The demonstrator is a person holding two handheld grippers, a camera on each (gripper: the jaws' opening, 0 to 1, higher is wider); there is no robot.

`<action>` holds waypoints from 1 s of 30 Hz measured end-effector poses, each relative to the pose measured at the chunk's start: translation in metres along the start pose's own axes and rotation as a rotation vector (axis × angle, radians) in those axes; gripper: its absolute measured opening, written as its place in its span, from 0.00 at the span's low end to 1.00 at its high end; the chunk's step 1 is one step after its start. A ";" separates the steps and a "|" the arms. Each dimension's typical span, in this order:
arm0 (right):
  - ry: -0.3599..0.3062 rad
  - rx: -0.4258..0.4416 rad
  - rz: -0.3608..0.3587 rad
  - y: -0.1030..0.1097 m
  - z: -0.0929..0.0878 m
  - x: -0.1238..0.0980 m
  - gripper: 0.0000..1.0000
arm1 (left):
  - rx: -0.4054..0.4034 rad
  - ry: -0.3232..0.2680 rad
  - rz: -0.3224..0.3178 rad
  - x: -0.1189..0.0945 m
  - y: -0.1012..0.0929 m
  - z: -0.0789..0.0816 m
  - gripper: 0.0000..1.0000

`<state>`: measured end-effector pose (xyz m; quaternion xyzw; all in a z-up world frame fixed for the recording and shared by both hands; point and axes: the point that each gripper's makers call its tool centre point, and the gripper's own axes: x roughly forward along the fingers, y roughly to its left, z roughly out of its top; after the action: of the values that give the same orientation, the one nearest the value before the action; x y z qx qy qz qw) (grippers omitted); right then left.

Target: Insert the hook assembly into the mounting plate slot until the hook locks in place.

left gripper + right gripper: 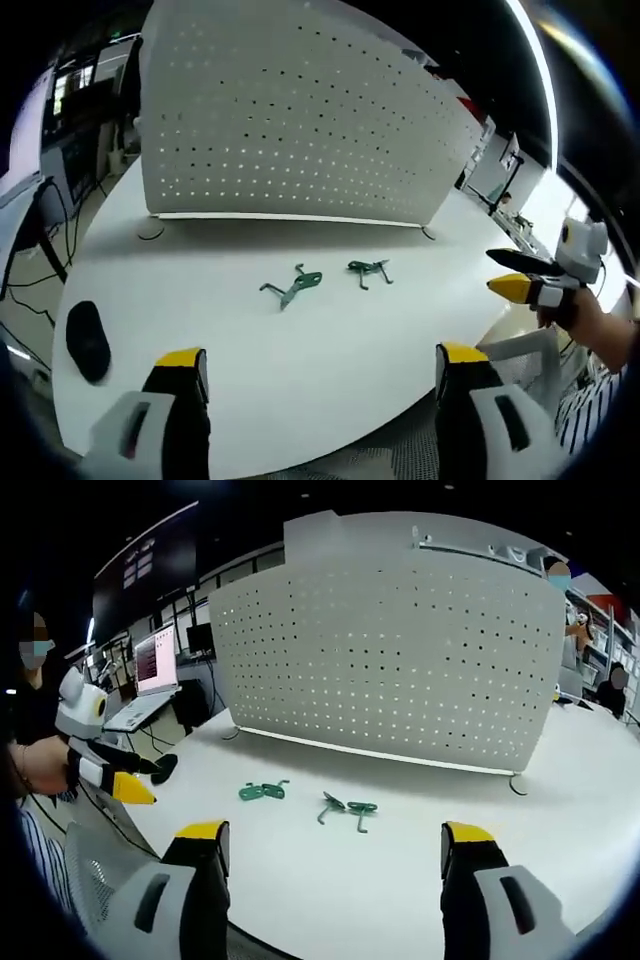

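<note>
Green metal hooks, two of them, lying on the white desk (300,370) in front of the upright pegboard panel (290,120). In the left gripper view: one hook (296,286) to the left, the other hook (368,270) to the right, near each other but apart, both flat on the surface. In the right gripper view: same pair, one (262,791) at left, one (346,808) at right. White perforated panel standing on small feet behind them, well clear of both hooks. Left tool (320,375) empty, yellow-tipped jaws spread wide, hanging over the near desk edge. Right tool (335,850) likewise wide apart and holding nothing. Black mouse-like object (87,340) resting at the desk's left edge. Laptop (150,675) with lit screen farther off.
</note>
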<state>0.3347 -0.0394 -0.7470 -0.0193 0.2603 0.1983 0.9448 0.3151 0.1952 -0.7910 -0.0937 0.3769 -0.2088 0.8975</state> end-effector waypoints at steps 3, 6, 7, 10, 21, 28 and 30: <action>0.007 0.002 -0.002 -0.002 -0.003 0.001 0.82 | -0.005 0.009 -0.025 0.010 0.001 -0.002 0.95; 0.017 0.005 -0.001 -0.003 -0.006 0.002 0.81 | -0.005 0.013 -0.044 0.019 0.002 -0.003 0.92; 0.020 0.005 -0.001 -0.004 -0.006 0.003 0.81 | 0.000 0.016 -0.054 0.023 0.001 -0.003 0.91; 0.028 0.009 -0.002 -0.006 -0.009 0.003 0.80 | 0.012 0.017 -0.076 0.031 0.001 -0.002 0.87; 0.053 0.015 0.001 -0.010 -0.017 0.006 0.78 | 0.076 0.084 -0.070 0.068 0.013 -0.007 0.73; 0.080 0.006 -0.004 -0.011 -0.023 0.009 0.77 | 0.095 0.097 -0.067 0.086 0.019 -0.005 0.67; 0.079 0.015 -0.004 -0.011 -0.024 0.008 0.76 | 0.087 0.101 -0.065 0.089 0.020 -0.004 0.66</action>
<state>0.3336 -0.0499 -0.7729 -0.0207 0.2987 0.1935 0.9343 0.3741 0.1734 -0.8568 -0.0562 0.4092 -0.2586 0.8732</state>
